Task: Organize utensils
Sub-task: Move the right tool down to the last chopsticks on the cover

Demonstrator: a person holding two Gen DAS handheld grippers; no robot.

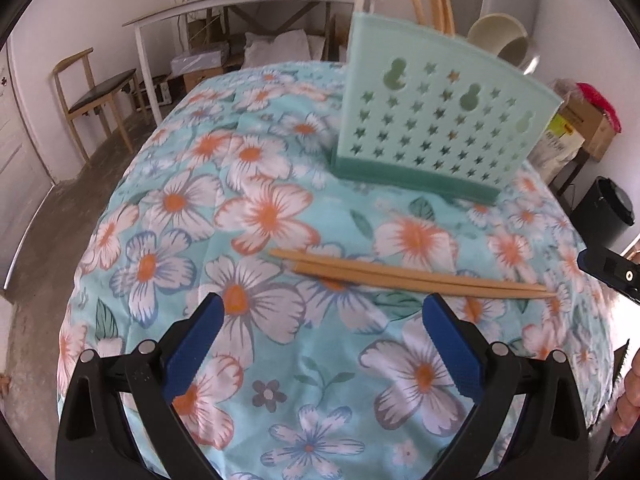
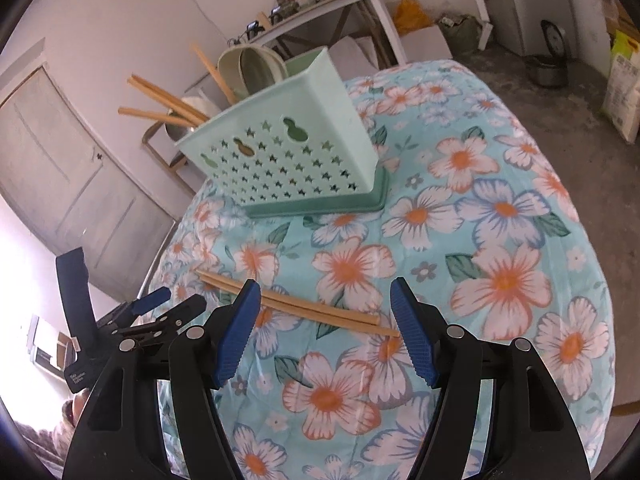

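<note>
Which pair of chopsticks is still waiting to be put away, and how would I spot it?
Find the table under the blue floral tablecloth, with the mint-green perforated utensil holder standing on it. In front of the holder, nearer the open left gripper and right gripper, lie the loose chopsticks. They lie flat on the cloth, side by side, while the other chopsticks stand in the holder.

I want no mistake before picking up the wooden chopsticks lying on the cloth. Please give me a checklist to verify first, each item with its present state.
1. Pair of loose wooden chopsticks lies flat on the flowered blue tablecloth, unobstructed: ok.
2. Right gripper open and empty: ok.
3. Left gripper open and empty: ok.
4. Chopsticks between the right gripper's pads: not ok, only the near ends reach the gap.
5. Mint-green perforated plastic utensil holder stands upright: ok.
6. Free room inside the holder beside the chopsticks already there: cannot tell.
</note>
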